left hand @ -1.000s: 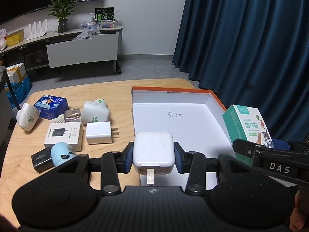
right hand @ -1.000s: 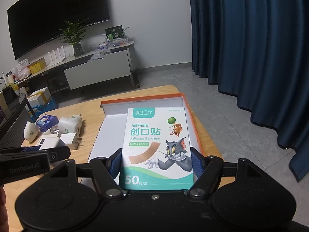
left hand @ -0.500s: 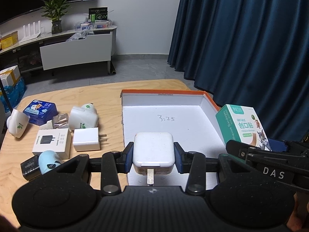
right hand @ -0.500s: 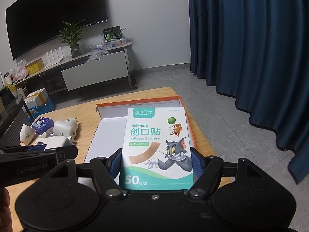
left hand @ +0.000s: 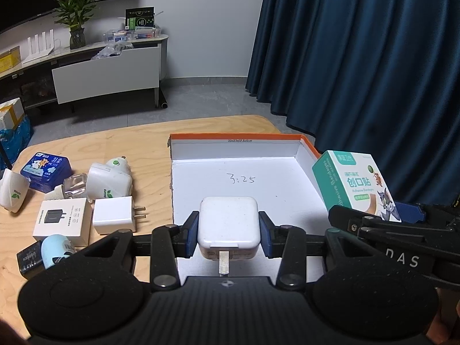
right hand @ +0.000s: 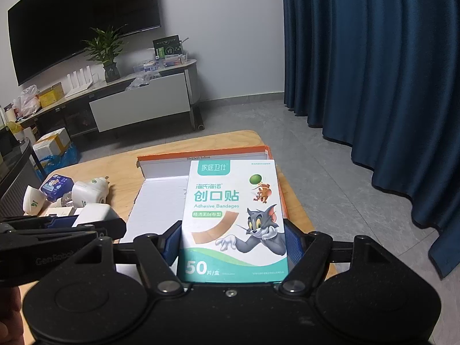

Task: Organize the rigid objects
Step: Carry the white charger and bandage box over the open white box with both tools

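Both hands full right now. My left gripper (left hand: pixel 229 233) is clamped on a white charger (left hand: pixel 228 225), squeezing it by its two flat sides with the prongs pointing back at me, so the smooth faces sit square against the pads and it shouldn't twist. My right gripper (right hand: pixel 231 243) is clamped on the bandage box (right hand: pixel 233 221), jaws set wide because the carton is broad; I've got it by the long edges near the bottom so the printed face stays up.

Both are hanging above the near edge of the white tray (left hand: pixel 307 155) with the orange rim, which sits on the right half of the wooden table (left hand: pixel 143 143). The charger is over the near middle of the tray, and the bandage box is out by the tray's right edge, so the two shouldn't bump when I set them down. Neither is touching the tray floor yet, as far as I can tell.

The rest of the pile is still waiting on the left side of the table: another white plug (left hand: pixel 115 215), a white charger carton (left hand: pixel 61 220), a blue tissue pack (left hand: pixel 47 168).

I'd guess the tray is otherwise bare, so plenty of room.
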Tool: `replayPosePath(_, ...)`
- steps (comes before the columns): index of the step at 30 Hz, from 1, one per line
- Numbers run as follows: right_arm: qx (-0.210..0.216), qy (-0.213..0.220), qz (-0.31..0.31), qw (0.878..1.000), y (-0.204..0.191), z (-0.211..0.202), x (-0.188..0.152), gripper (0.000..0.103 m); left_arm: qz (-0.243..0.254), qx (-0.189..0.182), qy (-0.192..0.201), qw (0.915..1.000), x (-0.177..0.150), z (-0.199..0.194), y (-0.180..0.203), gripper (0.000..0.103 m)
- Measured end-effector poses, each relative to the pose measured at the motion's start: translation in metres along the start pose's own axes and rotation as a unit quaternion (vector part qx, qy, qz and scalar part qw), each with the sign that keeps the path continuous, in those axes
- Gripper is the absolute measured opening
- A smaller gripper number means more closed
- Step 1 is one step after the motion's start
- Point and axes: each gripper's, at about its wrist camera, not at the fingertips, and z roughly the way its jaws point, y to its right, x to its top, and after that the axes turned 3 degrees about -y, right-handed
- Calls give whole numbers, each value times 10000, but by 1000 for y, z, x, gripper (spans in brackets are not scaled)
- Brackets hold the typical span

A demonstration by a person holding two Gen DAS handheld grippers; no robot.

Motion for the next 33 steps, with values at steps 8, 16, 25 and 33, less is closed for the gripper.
replayPosePath(8, 40, -68, -97, 9999, -3, 13, 7, 84, -24, 12, -40, 10000, 7, 10, -1, 42)
replayPosePath(16, 20, -77, -235, 9997, -7, 28, 18, 84, -57, 33, -82, 9999, 15, 21, -2, 42)
replayPosePath(25, -22, -221, -224, 9995, -5, 52, 30, 84, -65, 52, -115, 9999, 25, 34, -3, 42)
replayPosePath(33, -60, -265, -253, 9993, -3, 73, 42, 84, -110, 72, -152, 9998, 36, 50, -5, 42)
